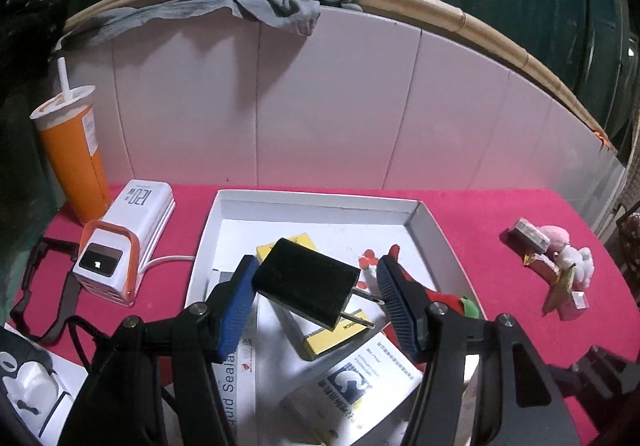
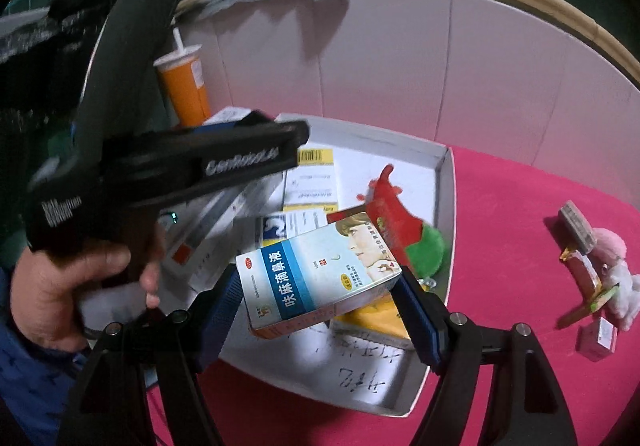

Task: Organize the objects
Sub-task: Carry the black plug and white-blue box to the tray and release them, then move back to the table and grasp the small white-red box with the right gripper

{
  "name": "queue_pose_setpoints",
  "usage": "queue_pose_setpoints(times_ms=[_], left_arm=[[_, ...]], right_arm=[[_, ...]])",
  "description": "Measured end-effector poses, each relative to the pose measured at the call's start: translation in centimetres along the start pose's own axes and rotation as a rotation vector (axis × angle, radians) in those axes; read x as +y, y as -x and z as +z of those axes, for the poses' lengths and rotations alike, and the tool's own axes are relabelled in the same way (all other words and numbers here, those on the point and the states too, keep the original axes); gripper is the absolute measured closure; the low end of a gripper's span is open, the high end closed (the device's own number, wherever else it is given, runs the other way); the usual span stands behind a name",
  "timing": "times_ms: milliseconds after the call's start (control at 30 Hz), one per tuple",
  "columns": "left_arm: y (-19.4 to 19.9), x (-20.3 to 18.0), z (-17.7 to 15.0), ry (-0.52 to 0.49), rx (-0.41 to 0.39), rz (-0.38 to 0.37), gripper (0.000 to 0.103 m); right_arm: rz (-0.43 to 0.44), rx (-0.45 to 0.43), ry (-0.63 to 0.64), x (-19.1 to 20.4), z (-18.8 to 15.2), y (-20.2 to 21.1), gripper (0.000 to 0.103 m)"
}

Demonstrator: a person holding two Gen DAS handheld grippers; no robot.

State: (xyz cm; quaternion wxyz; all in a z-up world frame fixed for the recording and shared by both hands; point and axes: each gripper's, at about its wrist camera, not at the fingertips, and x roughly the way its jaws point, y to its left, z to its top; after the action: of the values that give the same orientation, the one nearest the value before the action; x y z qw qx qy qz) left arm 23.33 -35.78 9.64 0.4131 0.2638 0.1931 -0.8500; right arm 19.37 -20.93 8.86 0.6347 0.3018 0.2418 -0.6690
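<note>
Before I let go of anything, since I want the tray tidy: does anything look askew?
Yes. The black plug adapter hangs crooked in the left tongs, touching only one pad. The boxes in the white tray lie criss-crossed.

Boxes in tray [image 1: 434, 230], cup [image 1: 76, 162] far left, toys [image 1: 560, 258] right

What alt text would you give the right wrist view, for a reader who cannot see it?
The right gripper holds a blue-and-white medicine box between its blue pads over a white tray filled with other boxes and a red-and-green plush toy. A hand holds the left gripper at left; the tray sits on a pink tablecloth.
</note>
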Motion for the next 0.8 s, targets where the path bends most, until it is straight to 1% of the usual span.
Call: queue_pose_setpoints(times_ms=[133, 233, 300, 367, 433, 500, 533, 700, 800], left_arm=[[-0.2, 0.3, -0.1, 0.006, 0.001, 0.018, 0.043], [-0.1, 0.5, -0.1, 0.018, -0.004, 0.029, 0.042], [-0.1, 0.6, 0.0, 0.032, -0.007, 0.043, 0.033], [0.1, 0.8, 0.0, 0.052, -0.018, 0.067, 0.007], [0.4, 0.8, 0.0, 0.059, -0.03, 0.083, 0.0], [0.8, 0.8, 0.0, 0.064, -0.035, 0.096, 0.0], [0.9, 0.8, 0.1, 0.065, -0.036, 0.096, 0.0], [1.3, -0.2, 0.2, 0.051, -0.033, 0.108, 0.0], [1.9, -1.2, 0.2, 0.038, -0.036, 0.096, 0.0]], right_arm=[[-0.009, 0.025, 0.016, 0.3, -0.5, -1.2, 0.023], [-0.021, 0.028, 0.032, 0.5, -0.8, -1.5, 0.023], [-0.023, 0.028, 0.03, 0.5, -0.9, -1.7, 0.021], [-0.038, 0.025, 0.028, 0.3, -1.0, -1.7, 0.021], [-0.042, 0.024, 0.021, 0.1, -1.1, -1.6, 0.019], [-0.045, 0.016, 0.004, -0.2, -1.2, -1.2, 0.014], [-0.048, 0.011, -0.003, -0.4, -1.3, -1.1, 0.013], [-0.044, 0.001, -0.049, -1.4, -1.6, -0.1, 0.012], [-0.043, -0.015, -0.07, -2.1, -1.9, 0.8, 0.012]])
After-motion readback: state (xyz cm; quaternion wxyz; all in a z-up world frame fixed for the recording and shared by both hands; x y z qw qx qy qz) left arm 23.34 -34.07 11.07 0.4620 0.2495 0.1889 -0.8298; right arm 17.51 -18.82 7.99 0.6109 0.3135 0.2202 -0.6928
